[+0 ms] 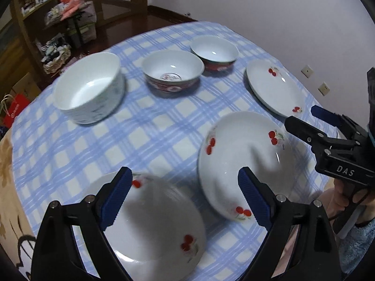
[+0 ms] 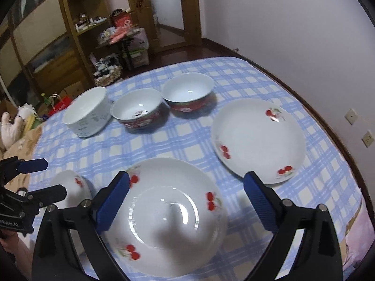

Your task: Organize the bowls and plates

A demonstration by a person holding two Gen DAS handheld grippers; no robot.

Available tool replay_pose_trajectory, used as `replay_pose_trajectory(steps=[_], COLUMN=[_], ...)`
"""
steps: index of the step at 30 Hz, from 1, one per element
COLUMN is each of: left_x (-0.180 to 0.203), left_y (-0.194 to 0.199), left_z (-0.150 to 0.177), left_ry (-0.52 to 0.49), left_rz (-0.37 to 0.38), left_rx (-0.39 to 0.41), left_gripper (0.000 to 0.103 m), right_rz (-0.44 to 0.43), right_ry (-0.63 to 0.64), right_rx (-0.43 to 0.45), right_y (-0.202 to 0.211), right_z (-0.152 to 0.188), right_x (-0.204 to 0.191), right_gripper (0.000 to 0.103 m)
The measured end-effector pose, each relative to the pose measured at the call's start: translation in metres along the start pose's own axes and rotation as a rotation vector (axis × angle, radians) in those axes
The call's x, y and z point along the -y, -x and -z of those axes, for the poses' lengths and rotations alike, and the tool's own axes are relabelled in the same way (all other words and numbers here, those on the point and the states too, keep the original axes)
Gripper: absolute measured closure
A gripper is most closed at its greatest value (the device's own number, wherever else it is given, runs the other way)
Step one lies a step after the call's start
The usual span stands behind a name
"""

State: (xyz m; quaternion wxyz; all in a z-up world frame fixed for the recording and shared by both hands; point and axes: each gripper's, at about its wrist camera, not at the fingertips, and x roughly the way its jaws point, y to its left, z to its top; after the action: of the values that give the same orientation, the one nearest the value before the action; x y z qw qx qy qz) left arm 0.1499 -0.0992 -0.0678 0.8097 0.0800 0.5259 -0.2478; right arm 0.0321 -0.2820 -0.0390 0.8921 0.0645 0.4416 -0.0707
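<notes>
Three white plates with red cherries lie on the checked tablecloth. My left gripper (image 1: 185, 196) is open above the nearest plate (image 1: 150, 224), whose rim shows between its blue pads untouched. The middle plate (image 1: 243, 159) lies to its right and the far plate (image 1: 274, 89) beyond. My right gripper (image 2: 187, 201) hangs open over the middle plate (image 2: 168, 220), with the far plate (image 2: 257, 140) to its right. A tall white bowl (image 1: 91, 89) and two red-patterned bowls (image 1: 173, 72) (image 1: 214, 52) stand in a row at the back.
The round table (image 2: 316, 187) carries a blue and white checked cloth, its edge close on the right by a white wall. A wooden shelf (image 2: 77, 23) and cluttered boxes stand beyond the far side. A person's hand (image 1: 344, 194) holds the right gripper's handle.
</notes>
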Motion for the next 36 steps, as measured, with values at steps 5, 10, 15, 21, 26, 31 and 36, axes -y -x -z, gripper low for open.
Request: replay_pose_trajectory(steps=[5, 10, 15, 21, 26, 31, 36], left_x=[0.015, 0.022, 0.028, 0.029, 0.034, 0.038, 0.034], left_y=[-0.03, -0.051, -0.064, -0.072, -0.078, -0.082, -0.091], left_z=[-0.004, -0.003, -0.001, 0.003, 0.009, 0.012, 0.015], left_ry=[-0.005, -0.014, -0.031, -0.027, -0.044, -0.051, 0.0], left_rz=[0.019, 0.014, 0.02, -0.006, -0.01, 0.003, 0.035], left_rx=[-0.047, -0.074, -0.091, -0.084, -0.092, -0.099, -0.149], left_gripper=[0.013, 0.013, 0.013, 0.013, 0.013, 0.016, 0.047], right_rz=[0.018, 0.014, 0.007, -0.02, -0.045, -0.041, -0.023], right_ry=[-0.011, -0.039, -0.091, -0.11, -0.11, -0.129, -0.145], right_rx=[-0.037, -0.07, -0.137, -0.21, -0.258, -0.302, -0.321], right_y=[-0.012, -0.024, -0.042, -0.059, -0.068, -0.075, -0.08], right_z=[0.002, 0.009, 0.017, 0.026, 0.032, 0.036, 0.039], right_x=[0.012, 0.024, 0.038, 0.042, 0.039, 0.042, 0.046], right_gripper=[0.001, 0.001, 0.001, 0.012, 0.013, 0.023, 0.031])
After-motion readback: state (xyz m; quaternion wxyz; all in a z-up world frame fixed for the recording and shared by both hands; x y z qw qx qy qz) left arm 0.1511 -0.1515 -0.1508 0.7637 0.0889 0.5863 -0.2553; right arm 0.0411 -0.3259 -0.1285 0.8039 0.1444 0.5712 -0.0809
